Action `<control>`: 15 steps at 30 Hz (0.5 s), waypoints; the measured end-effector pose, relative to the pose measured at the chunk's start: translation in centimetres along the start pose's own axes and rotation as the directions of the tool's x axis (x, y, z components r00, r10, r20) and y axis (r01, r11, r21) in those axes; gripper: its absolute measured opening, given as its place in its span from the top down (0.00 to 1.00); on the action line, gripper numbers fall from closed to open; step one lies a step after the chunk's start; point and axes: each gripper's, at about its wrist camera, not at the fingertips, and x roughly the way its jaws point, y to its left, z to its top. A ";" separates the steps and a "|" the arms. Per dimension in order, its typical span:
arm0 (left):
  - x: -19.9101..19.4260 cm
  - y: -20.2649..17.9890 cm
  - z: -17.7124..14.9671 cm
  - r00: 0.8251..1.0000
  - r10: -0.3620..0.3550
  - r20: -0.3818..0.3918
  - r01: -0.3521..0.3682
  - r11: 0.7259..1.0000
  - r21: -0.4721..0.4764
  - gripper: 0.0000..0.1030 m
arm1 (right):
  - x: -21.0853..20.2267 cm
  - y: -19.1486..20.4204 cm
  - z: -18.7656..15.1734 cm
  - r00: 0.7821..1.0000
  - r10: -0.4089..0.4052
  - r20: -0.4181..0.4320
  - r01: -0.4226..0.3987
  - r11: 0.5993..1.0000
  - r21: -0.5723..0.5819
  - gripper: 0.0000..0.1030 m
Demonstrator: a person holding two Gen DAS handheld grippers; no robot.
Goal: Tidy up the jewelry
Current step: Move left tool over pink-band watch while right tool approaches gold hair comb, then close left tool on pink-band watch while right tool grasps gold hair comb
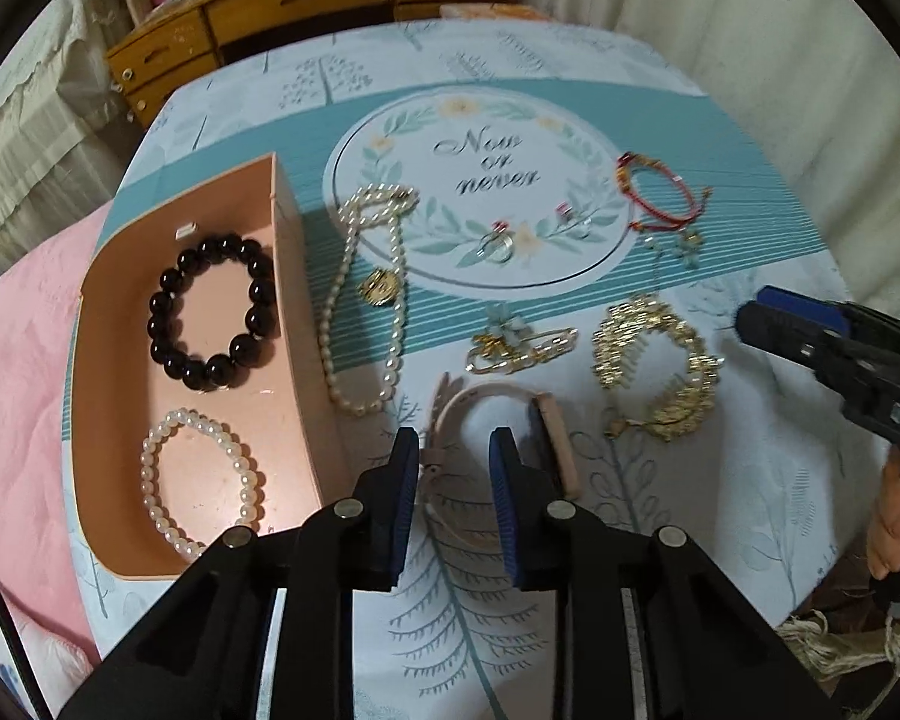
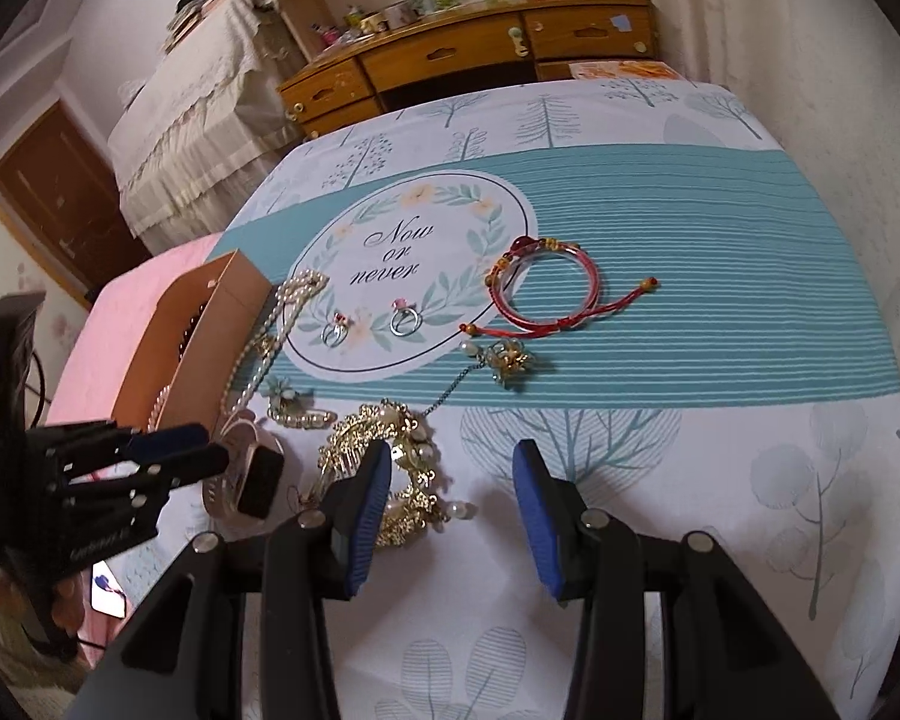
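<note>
The watch (image 1: 498, 450), pale pink strap with a dark face, lies on the tablecloth (image 1: 750, 480) just right of the pink box (image 1: 288, 276). The left gripper (image 1: 455, 468) hangs over it, one finger on either side of the strap loop: the left finger's tip is at the buckle end and the right finger's tip stands beside the dark face. The jaws are narrowed but a gap shows between the pads and the strap; whether either pad touches it I cannot tell. From the right wrist view the same gripper (image 2: 204, 450) comes in from the left, tips at the watch (image 2: 252, 468).

The only readable writing is "Now or never", in script inside a leaf wreath printed on the cloth (image 1: 486, 165).

In the box lie a black bead bracelet (image 1: 210, 306) and a pearl bracelet (image 1: 198, 480), apart from each other. A pearl necklace (image 1: 360, 300) with a gold pendant lies just outside the box's right wall. Beyond the watch are a gold clip (image 1: 522, 348) and a gold comb (image 1: 654, 360); further off, two rings (image 1: 534, 234) and a red bracelet (image 1: 654, 192).

The right gripper (image 2: 450, 480) has its jaws apart, holding nothing; its left finger overlaps the comb (image 2: 390, 450) in the picture, the right one is over bare cloth.
</note>
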 end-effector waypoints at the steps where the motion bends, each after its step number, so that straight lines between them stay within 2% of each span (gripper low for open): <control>1: 0.1 0.1 0.0 1.000 0.003 -0.005 -0.003 1.000 -0.004 0.78 | 0.0 0.0 -0.1 1.000 0.001 -0.002 -0.001 1.000 -0.004 0.59; 11: 1.3 0.1 0.2 0.999 -0.002 -0.038 0.003 1.000 0.016 0.79 | 1.0 0.5 -0.5 1.000 0.004 -0.029 -0.005 0.999 -0.033 0.59; 15: 1.8 -0.2 0.0 0.999 -0.002 -0.039 0.003 1.000 0.016 0.92 | 1.0 1.0 -0.5 1.000 -0.001 -0.031 -0.001 0.998 -0.059 0.59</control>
